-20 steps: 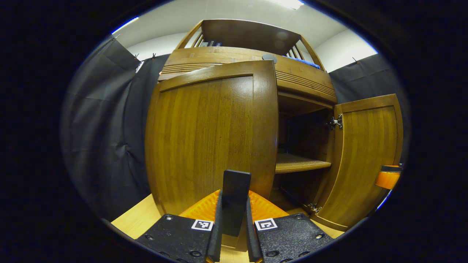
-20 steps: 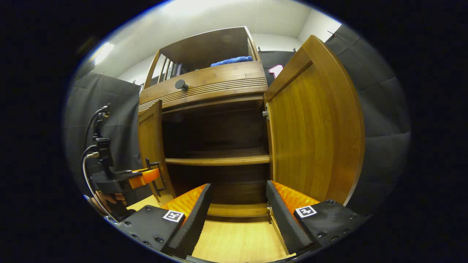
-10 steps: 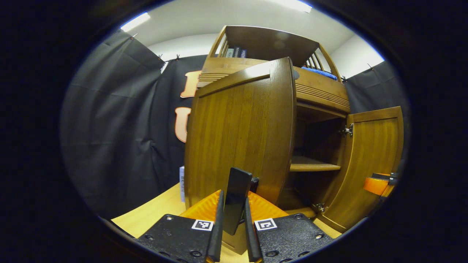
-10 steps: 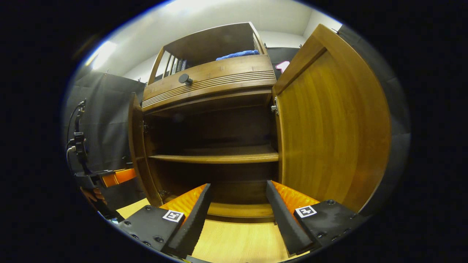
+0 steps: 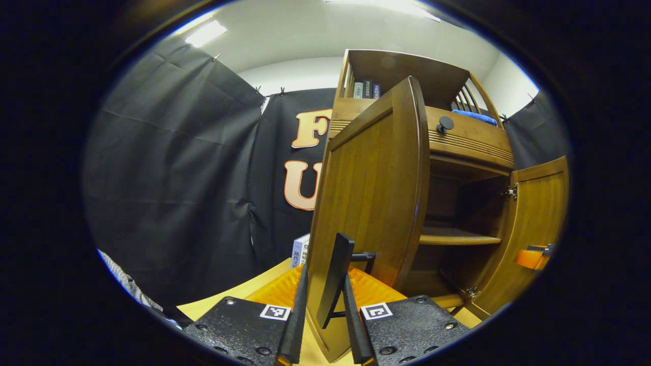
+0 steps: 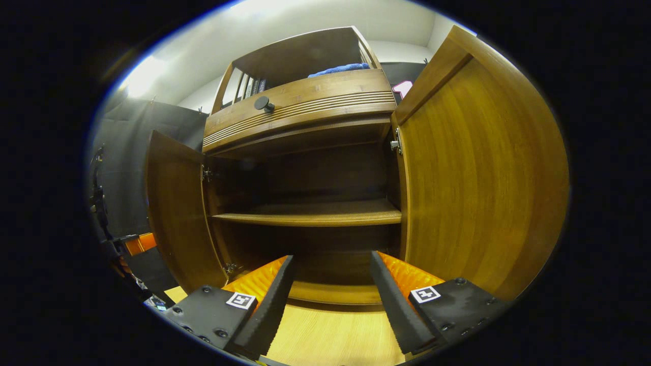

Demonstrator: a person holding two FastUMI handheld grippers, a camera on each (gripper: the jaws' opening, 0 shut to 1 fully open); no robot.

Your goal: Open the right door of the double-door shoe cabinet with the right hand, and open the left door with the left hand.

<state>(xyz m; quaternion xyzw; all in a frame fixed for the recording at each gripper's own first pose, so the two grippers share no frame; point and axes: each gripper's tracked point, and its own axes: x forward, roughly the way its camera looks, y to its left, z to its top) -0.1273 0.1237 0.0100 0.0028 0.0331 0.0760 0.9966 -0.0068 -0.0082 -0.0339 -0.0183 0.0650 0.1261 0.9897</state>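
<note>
fingers (image 5: 297,330) pinch door handle (image 5: 333,279); shelf (image 6: 310,216) bare.

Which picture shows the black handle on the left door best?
The left gripper view: the left gripper is clamped on the black handle, close up. In the right gripper view the left door shows its inside face, handle hidden.

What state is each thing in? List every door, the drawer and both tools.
Left door: swung wide open.
Door handle: clamped between the left tool's fingers.
Right door: wide open.
Drawer: closed.
Inner shelf: bare.
Left tool: shut on the handle.
Right tool: open, holding nothing.
</note>
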